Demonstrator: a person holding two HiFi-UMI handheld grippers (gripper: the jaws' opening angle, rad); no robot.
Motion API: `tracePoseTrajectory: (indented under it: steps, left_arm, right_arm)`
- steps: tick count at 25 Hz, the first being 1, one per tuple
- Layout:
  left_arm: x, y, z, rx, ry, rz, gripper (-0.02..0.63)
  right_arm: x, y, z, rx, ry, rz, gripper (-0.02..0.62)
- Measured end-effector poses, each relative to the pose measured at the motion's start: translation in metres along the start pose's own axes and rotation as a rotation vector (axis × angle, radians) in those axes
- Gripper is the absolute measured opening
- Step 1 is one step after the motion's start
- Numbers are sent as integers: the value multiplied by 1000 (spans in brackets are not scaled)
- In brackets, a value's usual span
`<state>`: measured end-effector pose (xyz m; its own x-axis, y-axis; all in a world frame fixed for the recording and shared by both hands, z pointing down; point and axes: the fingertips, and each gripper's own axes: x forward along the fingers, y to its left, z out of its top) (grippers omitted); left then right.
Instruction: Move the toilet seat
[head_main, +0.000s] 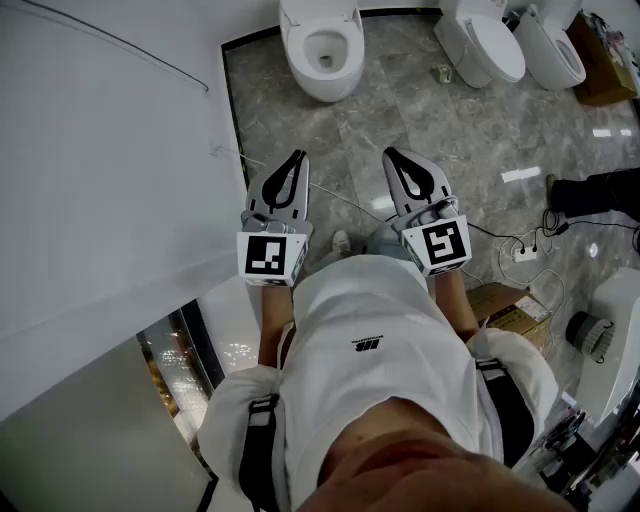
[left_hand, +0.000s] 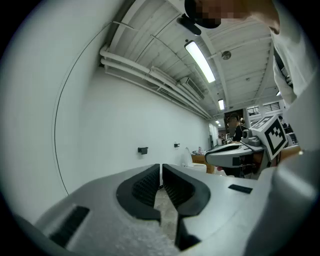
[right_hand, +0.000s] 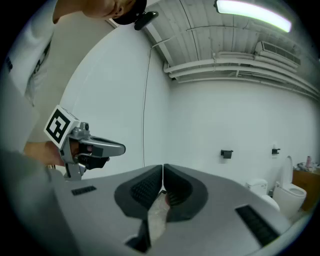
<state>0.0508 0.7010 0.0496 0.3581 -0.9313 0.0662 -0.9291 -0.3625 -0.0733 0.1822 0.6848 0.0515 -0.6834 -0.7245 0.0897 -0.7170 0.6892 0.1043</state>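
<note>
Head view only: the toilet (head_main: 322, 88) stands at the top centre on the grey marble floor (head_main: 420, 130), well ahead of both grippers. Its bowl is open, with the toilet seat (head_main: 296, 55) apparently lying flat on the rim. The seat's long axis runs up-down in that picture and its rounded front end points toward the person. Two closed toilets (head_main: 485, 45) and a cardboard box (head_main: 605, 65) are at top right, and a power strip (head_main: 525, 252) lies to the right. The left gripper (head_main: 297, 156) and right gripper (head_main: 390, 152) are held level, side by side and apart, in front of the torso, touching nothing. The gripper views miss the floor layout but show the jaws. The left gripper's (left_hand: 161, 172) jaws are clenched tip to tip and empty, and the right gripper's (right_hand: 163, 172) are the same. They also show the white wall (left_hand: 125, 115), a black wall fixture (right_hand: 226, 154) and ceiling lights (left_hand: 200, 60). The seat's position can't be made out there.
</note>
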Motion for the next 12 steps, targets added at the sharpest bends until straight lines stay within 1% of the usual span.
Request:
tracePoseTrajectory:
  steps: [5,8,12]
  left_arm:
    - [6,7,4,2,-16,-1,38]
    - [12,8,7,-5,-29,-12,38]
    - [21,17,5,-20,-37,-13,38]
  right_arm:
    - [5,6,11,-12,-56,-14,34]
    - [9,0,7,-11,-39,-31,34]
    - [24,-5,4,-22,-16,-32,34]
